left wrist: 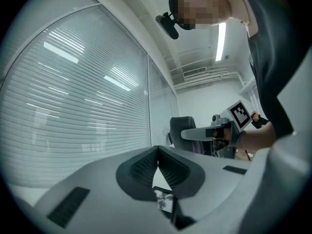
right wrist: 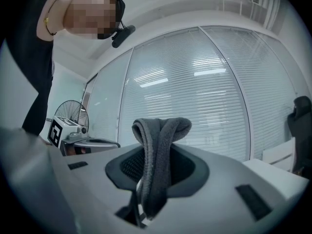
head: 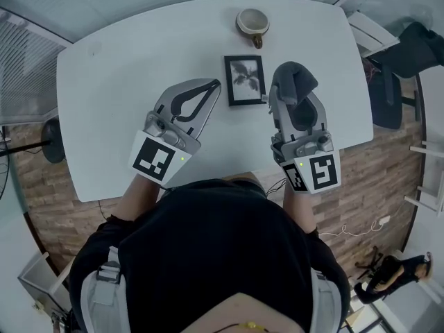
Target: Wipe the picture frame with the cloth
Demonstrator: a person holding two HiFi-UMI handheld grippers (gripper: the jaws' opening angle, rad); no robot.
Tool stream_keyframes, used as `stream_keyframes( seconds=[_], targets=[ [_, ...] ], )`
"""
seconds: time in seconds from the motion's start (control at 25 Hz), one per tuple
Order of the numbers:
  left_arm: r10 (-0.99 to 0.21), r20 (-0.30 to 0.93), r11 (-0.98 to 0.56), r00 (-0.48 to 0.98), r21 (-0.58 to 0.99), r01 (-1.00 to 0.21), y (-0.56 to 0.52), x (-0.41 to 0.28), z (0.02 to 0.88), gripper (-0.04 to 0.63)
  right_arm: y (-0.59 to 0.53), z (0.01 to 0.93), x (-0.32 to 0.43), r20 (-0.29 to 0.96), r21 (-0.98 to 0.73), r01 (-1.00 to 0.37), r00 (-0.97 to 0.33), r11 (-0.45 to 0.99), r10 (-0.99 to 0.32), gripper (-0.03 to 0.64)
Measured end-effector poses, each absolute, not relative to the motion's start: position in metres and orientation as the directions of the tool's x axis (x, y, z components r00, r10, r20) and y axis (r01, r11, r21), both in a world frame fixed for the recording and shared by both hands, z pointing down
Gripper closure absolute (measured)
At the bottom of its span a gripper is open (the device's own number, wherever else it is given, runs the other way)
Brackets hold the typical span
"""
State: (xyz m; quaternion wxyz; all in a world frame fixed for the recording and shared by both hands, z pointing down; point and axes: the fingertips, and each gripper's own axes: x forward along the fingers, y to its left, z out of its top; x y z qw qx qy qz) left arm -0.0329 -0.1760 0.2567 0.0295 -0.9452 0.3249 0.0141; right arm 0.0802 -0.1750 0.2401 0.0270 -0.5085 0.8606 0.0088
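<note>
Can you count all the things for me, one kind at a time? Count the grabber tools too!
Picture frame: 1
Cup: 1
Cloth: 1, pinched in the right gripper
Grippers: 2, the right gripper and the left gripper, which is shut and empty
Total: 5

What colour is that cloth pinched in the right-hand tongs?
Dark grey. The cloth shows best in the right gripper view.
</note>
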Motion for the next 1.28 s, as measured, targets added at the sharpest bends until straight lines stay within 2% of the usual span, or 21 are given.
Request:
stream_keyframes(
  seconds=[0.28,0.68,1.28],
  targets=[
    [-0.618,-0.019,-0.785,0.786,-0.045,-0.618,-0.182,-0.022,0.269,0.581,-0.183,0.245,0.090,-0.036,-0.010,-0.864,-0.503,0.503,-0.864,0.508],
    [-0.711,-0.008,-0.700,0.703,-0.085,-0.709,-0.177,-0.004,0.275,0.581,-0.186,0.252,0.120,0.004,0.015,-0.791,-0.612,0.612,-0.791,0.508],
    [-0.784,0.046,-0.621,0.619,-0.070,-0.781,-0.171,0.008,0.308,0.578,-0.192,0.264,0.140,-0.014,-0.025,-0.739,-0.673,0.673,-0.740,0.508]
  ],
)
